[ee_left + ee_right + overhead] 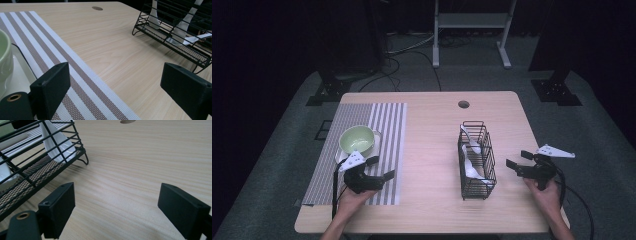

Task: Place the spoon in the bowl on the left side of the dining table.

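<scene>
flanking the wire rack (476, 159), left claw (380, 168) and right claw (517, 160), both spread above bare tabletop (427, 150)

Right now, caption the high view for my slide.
Open left gripper over striped mat, open right gripper beside wire basket.

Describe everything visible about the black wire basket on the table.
The black wire basket is a narrow, open-topped rack of thin metal bars with a fine mesh floor and small bent-wire feet. It stands upright on the bare wooden table, right of centre, its long side running away from the person. White spoons lean inside it. Neither gripper touches it; the right gripper sits open beside it.
</scene>
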### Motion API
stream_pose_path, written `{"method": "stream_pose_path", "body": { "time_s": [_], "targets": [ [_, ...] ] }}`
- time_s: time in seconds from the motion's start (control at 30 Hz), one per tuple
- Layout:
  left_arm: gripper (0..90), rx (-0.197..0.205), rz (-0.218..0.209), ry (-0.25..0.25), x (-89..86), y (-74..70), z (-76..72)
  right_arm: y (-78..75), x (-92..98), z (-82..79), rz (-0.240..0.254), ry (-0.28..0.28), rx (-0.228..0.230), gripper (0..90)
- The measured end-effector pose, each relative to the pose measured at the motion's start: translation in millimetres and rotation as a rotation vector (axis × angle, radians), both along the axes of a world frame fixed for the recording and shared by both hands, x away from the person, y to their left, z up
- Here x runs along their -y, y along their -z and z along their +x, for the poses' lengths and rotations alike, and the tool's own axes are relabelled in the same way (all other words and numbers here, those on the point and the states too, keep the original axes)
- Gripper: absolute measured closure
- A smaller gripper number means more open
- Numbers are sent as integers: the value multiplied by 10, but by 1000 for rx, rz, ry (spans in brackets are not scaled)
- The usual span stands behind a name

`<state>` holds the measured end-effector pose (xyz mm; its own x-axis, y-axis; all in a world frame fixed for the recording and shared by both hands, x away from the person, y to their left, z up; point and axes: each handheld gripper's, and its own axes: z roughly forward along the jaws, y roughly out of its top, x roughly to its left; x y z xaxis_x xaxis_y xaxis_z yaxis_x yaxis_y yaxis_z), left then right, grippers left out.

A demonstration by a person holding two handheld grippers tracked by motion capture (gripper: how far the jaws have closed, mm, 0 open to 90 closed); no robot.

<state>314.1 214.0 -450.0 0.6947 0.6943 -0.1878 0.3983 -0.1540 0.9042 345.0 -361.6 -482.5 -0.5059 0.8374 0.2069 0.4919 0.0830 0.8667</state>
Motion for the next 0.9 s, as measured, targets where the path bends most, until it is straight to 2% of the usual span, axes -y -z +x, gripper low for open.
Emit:
{"method": "stream_pose_path", "body": {
  "time_s": [0.23,0.33,0.4,0.5,0.77,0.9],
  "targets": [
    [81,-26,-27,-11,6,18,17,0,2,-3,1,-3,3,132],
    [81,-24,-29,-5,28,7,14,-1,0,-6,0,-3,6,132],
    [81,-15,-15,4,52,-8,6,-1,-7,-8,-6,-2,10,132],
    [81,-21,-30,10,83,-17,-1,-2,-14,-11,-14,2,9,132],
    [81,1,-12,47,290,-108,-69,1,0,6,0,11,-1,132],
    [81,-5,-9,71,402,-142,-71,0,-9,12,-5,10,1,132]
  ]
}}
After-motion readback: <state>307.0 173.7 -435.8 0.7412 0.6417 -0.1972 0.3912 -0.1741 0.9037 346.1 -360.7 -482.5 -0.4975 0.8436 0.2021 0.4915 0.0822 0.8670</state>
